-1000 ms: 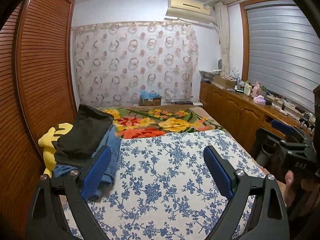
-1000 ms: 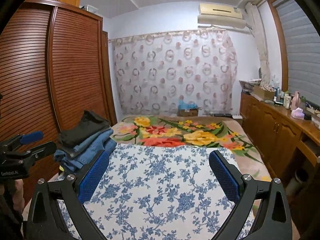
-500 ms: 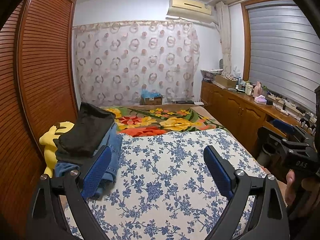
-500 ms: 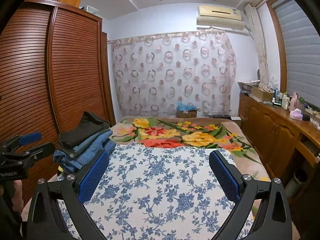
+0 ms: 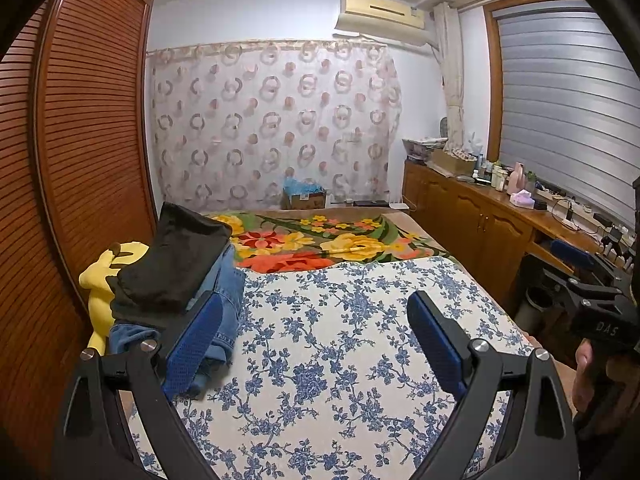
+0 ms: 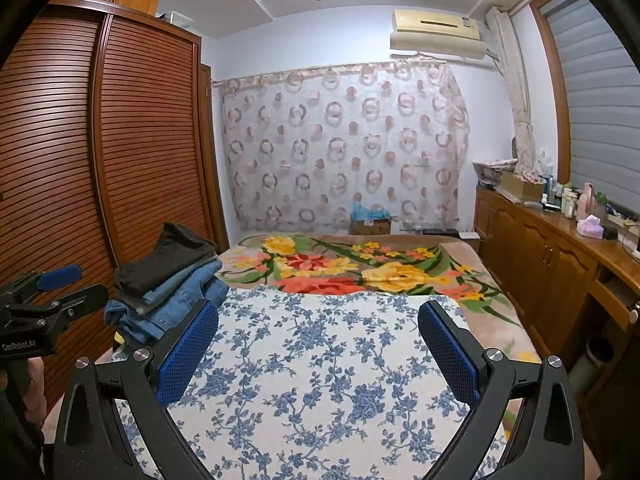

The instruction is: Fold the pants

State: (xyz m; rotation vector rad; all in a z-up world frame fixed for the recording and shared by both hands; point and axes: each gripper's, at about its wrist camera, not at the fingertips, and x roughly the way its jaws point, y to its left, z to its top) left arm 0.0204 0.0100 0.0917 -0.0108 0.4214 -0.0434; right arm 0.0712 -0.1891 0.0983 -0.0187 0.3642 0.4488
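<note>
Both the left gripper (image 5: 314,342) and right gripper (image 6: 318,344) hang released, empty, over the blue-floral bedsheet (image 5: 352,344). The stacked pile of dark and denim pants (image 5: 176,268) sits at frame left; best take only the top pair, pinching its waistband.

A home bedroom: bed (image 6: 340,360), louvred wardrobe (image 6: 120,152), patterned curtain (image 6: 344,144).
</note>
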